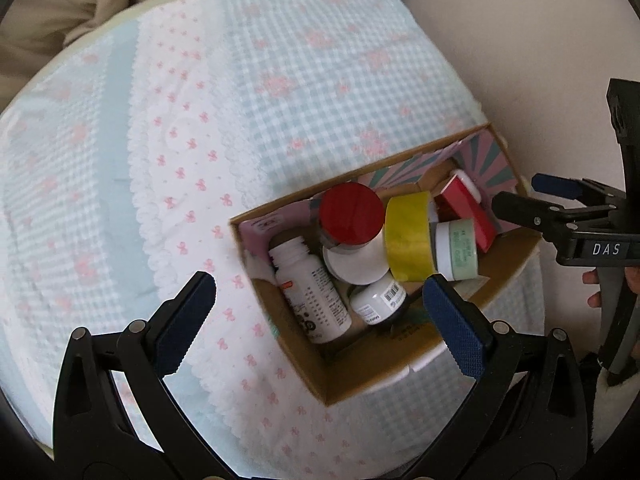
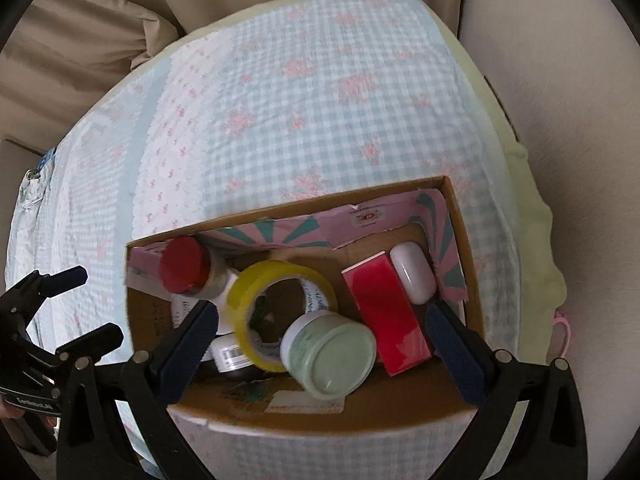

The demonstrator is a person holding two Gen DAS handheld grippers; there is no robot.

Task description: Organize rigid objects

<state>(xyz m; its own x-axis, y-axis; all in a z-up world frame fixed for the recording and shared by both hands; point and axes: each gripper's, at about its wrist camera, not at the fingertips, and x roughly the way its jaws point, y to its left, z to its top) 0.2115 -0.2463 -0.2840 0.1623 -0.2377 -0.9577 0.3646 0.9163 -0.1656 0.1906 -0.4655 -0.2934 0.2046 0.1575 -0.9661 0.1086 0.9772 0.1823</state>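
An open cardboard box [image 1: 360,376] [image 2: 464,240] stands on the bed's near right part. It holds a red-lidded jar [image 1: 350,212] [image 2: 185,264], a roll of yellow tape [image 1: 408,240] [image 2: 280,280], a pale green jar [image 1: 458,250] [image 2: 332,356], a red box [image 1: 466,208] [image 2: 384,312], a white case [image 2: 414,278], and white bottles [image 1: 312,292]. My left gripper [image 1: 320,312] is open and empty above the box's left wall. My right gripper [image 2: 324,332] is open and empty over the box; it also shows in the left wrist view [image 1: 516,196].
The bed is covered by a blue-and-white gingham quilt with pink bows [image 1: 280,80] [image 2: 320,112]. Beige curtains [image 2: 120,20] hang behind it. A pale floor or wall [image 1: 520,40] lies to the right of the bed edge.
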